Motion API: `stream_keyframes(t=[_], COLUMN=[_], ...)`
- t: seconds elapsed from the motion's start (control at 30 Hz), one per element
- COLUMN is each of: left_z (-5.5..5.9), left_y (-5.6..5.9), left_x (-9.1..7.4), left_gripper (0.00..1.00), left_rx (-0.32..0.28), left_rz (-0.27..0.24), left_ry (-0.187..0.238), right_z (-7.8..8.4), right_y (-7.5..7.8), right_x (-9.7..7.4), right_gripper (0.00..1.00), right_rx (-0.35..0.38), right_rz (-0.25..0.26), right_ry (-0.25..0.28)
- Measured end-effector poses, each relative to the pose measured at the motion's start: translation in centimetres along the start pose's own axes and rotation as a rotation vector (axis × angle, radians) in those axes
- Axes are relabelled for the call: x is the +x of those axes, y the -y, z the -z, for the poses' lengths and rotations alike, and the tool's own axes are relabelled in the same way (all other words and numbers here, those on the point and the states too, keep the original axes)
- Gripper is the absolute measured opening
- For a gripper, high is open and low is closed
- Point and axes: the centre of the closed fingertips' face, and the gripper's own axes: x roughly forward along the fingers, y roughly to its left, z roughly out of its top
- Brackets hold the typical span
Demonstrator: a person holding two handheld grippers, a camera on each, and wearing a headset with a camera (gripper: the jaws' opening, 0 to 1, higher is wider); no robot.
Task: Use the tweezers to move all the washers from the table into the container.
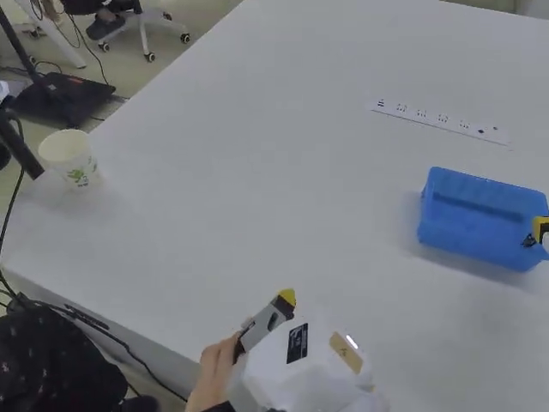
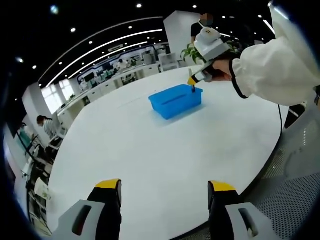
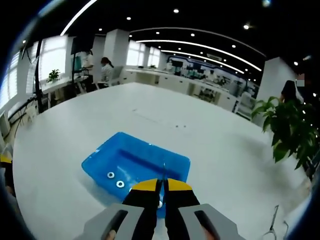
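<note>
Where the white table (image 1: 257,172) ends nearest the person, the left gripper (image 2: 165,187) hangs low over the near margin. Its jaws are spread wide apart with nothing between them. Past those jaws the tabletop runs bare and open as far as the blue container (image 3: 145,152). The container sits on the right part of the table, well in from the near edge and apart from everything else.

The right gripper (image 3: 161,186) is over the near side of the container, held in the right hand (image 2: 222,70), which comes out of a white sleeve (image 2: 272,65). Its jaws are pressed almost together on the tweezers (image 3: 163,172), a thin pair whose tips point down into the container. I cannot tell whether the tips carry anything. Two washers (image 3: 110,175) lie side by side on the container's floor toward its left near corner, close to the wall and clear of the tweezers.

On the left, a paper cup (image 1: 70,157) stands upright near the table's left edge, well apart from both grippers. Farther off, a power strip (image 1: 437,118) is set into the tabletop beyond the container. Wide bare surface lies between the strip, the cup and the container. Beyond the far left edge, an office chair (image 1: 137,21) stands on the floor.
</note>
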Motion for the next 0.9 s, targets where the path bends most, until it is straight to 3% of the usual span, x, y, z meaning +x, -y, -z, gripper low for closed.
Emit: stream_keyframes(t=[0.17, 0.33, 0.43, 0.63, 0.73, 0.9], left_z=[0.2, 0.3, 0.4, 0.5, 0.4, 0.1], left_y=[0.0, -0.1, -0.2, -0.1, -0.1, 0.1], left_x=[0.2, 0.2, 0.3, 0.3, 0.2, 0.1], left_gripper=[0.69, 0.69, 0.69, 0.68, 0.66, 0.64], left_rx=[0.01, 0.016, 0.013, 0.022, 0.019, 0.024], left_rz=[-0.006, -0.011, -0.015, -0.008, -0.002, 0.009], left_ry=[-0.012, -0.021, -0.028, -0.037, -0.031, -0.014], right_z=[0.5, 0.2, -1.1, -2.8, -3.7, -2.9], right_y=[0.0, 0.1, 0.1, 0.1, -1.2, -4.5], right_x=[0.0, -0.3, -1.1, -3.3, -5.4, -8.6], right_gripper=[0.0, 0.01, 0.02, 0.01, 0.01, 0.01], right_rx=[0.023, 0.096, 0.203, 0.16, 0.05, -0.099], right_rz=[0.001, -0.007, -0.025, -0.024, -0.063, -0.133], right_ry=[0.0, 0.013, 0.078, 0.132, 0.156, 0.127])
